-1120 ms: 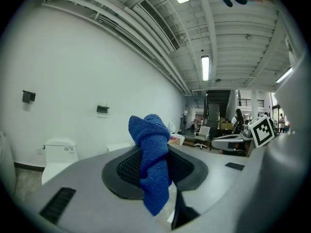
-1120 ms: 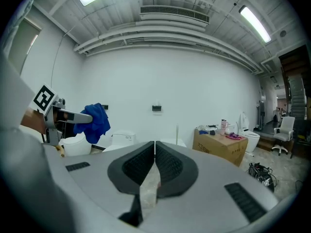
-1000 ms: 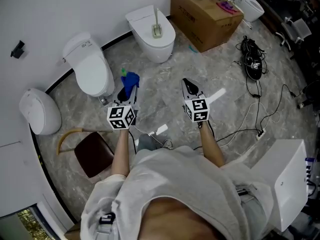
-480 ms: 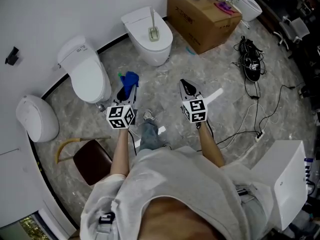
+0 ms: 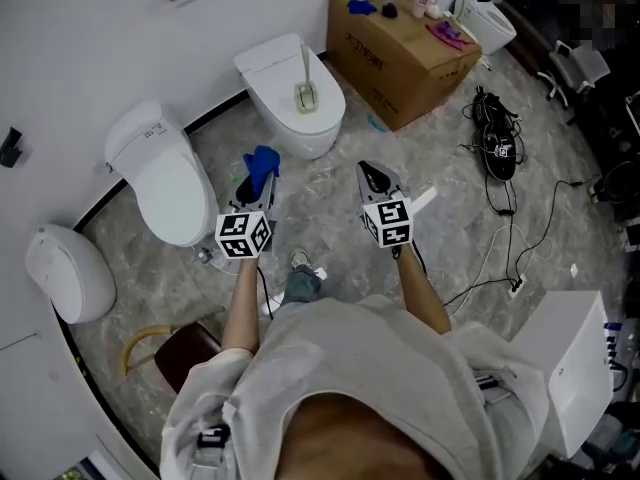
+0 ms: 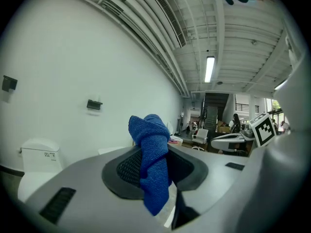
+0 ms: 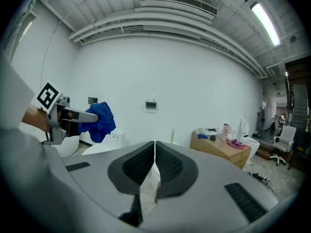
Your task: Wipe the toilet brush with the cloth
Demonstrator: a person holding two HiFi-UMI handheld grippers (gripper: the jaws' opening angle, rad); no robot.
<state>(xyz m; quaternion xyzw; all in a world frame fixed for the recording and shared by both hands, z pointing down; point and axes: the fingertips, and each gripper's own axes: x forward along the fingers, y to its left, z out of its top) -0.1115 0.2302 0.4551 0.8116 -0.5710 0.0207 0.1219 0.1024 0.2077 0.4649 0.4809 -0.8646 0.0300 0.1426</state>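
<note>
Nothing written can be read for certain. The box (image 5: 395,53) has dark print on its side and the toilet (image 5: 165,168) has a small label on its tank, but both are too small to make out. The cubes on the left claw (image 5: 256,182) and the right claw (image 5: 375,175) carry black-and-white square patterns rather than letters or numbers.

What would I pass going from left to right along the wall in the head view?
Rounded white toilet → toilet with its lid shut → third toilet, with the toilet brush resting on its lid → cardboard box.
</note>
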